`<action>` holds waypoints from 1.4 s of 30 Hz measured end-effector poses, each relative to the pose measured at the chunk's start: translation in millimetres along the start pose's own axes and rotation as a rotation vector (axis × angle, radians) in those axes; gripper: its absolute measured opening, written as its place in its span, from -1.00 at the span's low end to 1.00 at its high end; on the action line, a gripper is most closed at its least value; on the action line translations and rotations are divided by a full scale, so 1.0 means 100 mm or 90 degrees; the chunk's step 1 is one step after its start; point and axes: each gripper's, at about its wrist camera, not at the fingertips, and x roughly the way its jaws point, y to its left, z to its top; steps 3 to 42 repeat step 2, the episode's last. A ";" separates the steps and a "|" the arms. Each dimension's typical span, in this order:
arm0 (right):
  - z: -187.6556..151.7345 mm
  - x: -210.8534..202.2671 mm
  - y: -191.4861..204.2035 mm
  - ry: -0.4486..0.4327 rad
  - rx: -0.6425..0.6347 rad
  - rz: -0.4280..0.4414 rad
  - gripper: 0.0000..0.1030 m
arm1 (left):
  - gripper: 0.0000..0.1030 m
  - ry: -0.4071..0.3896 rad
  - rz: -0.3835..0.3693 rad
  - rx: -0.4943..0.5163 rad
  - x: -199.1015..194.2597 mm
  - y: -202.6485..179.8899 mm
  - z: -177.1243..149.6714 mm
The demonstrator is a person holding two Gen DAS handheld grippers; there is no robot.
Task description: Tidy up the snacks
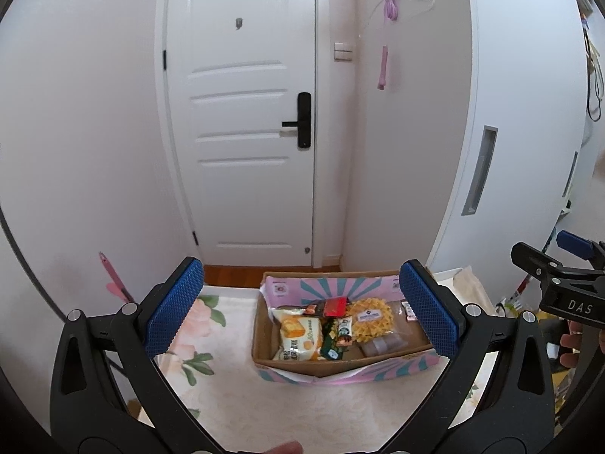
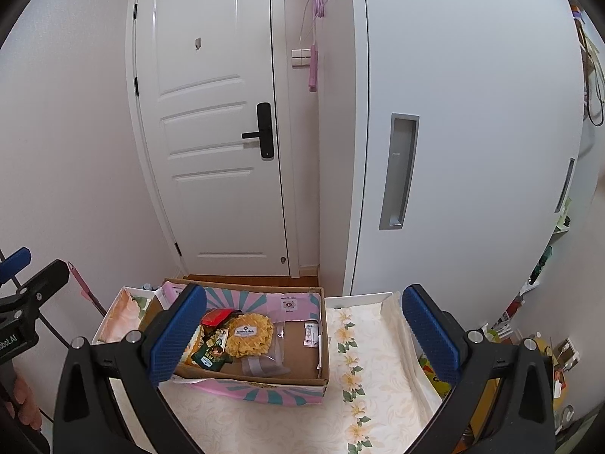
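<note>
A pink-and-teal cardboard box (image 1: pixel 393 372) stands open on a floral cloth; it also shows in the right wrist view (image 2: pixel 325 340). Inside lie a yellow-orange snack bag (image 1: pixel 298 336), a round yellow waffle pack (image 1: pixel 370 319) (image 2: pixel 249 335), a red packet (image 1: pixel 334 306) (image 2: pixel 215 317), small green packets (image 1: pixel 332 340) (image 2: pixel 210 355) and a clear wrapped item (image 1: pixel 383 344) (image 2: pixel 264 367). My left gripper (image 1: pixel 302 310) is open and empty, held above and in front of the box. My right gripper (image 2: pixel 302 336) is open and empty, above the box's near right part.
The floral-covered table (image 2: pixel 378 378) ends at a white rim (image 2: pixel 363 296) near a white door (image 1: pixel 242 132) and a white cabinet (image 2: pixel 453 132). Cluttered items (image 2: pixel 548 359) stand at the right. A pink-handled tool (image 1: pixel 113 276) leans at the left wall.
</note>
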 end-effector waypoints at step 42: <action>-0.01 0.02 -0.01 0.004 -0.001 0.001 0.99 | 1.00 0.002 0.007 0.000 0.02 -0.01 -0.01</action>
